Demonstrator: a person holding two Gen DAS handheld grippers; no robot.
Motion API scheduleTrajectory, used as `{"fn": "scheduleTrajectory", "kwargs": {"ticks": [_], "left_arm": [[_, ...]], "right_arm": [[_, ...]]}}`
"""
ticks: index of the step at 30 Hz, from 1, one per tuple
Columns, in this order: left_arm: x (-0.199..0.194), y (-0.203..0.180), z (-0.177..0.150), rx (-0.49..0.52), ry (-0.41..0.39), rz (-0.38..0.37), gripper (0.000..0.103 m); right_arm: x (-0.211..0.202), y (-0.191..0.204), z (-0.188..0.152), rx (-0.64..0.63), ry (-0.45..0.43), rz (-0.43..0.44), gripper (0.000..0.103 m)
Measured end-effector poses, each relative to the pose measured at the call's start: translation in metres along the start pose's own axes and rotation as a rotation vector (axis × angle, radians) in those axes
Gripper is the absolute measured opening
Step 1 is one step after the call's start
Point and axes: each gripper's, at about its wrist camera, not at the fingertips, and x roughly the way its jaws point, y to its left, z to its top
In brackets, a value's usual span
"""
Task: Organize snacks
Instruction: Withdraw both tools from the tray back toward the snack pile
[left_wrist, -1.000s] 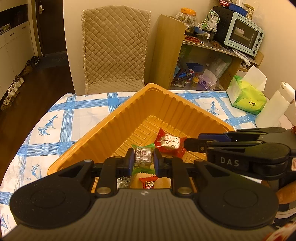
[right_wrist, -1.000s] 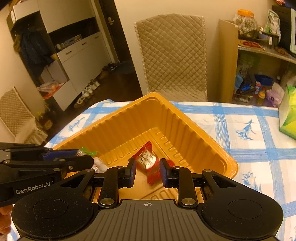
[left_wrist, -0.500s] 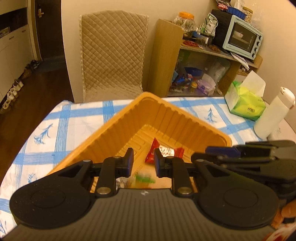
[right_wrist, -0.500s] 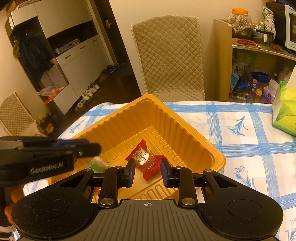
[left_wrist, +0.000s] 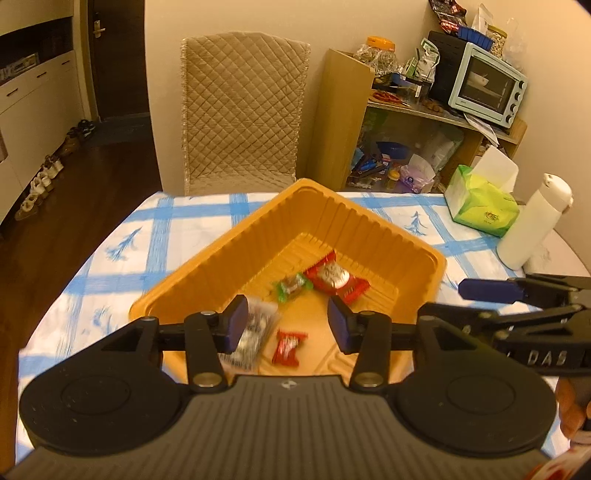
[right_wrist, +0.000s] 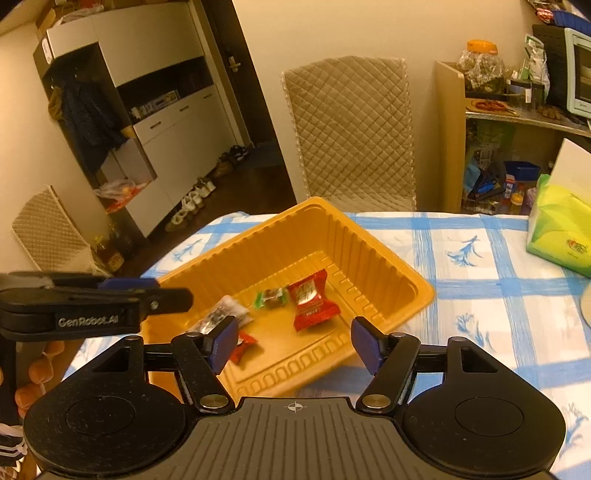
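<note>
Orange tray (left_wrist: 369, 229) holds four snacks (both grippers (left_wrist: 284, 325) (right_wrist: 293, 341) spread, empty).

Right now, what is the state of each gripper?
Left gripper: open, holding nothing.
Right gripper: open, holding nothing.

Quilted beige chair (left_wrist: 243, 110) straight ahead; wooden shelf (left_wrist: 439, 110) ahead-right; dark wood floor (left_wrist: 74, 177) ahead-left; warm light.
</note>
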Motion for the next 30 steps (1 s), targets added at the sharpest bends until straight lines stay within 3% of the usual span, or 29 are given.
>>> {"fn": "scheduleTrajectory", "kwargs": {"ticks": [14,30], "left_arm": [[-0.094,-0.021,-0.063,-0.024,-0.028,0.003,0.051],[-0.155,-0.078,-0.142,-0.013,0.005,-0.039,0.051]], "right_arm": [[-0.094,0.014,-0.048,0.01,-0.059,-0.005,0.079],[-0.182,0.012,-0.125,0.026,-0.01,-0.049,0.081]]}}
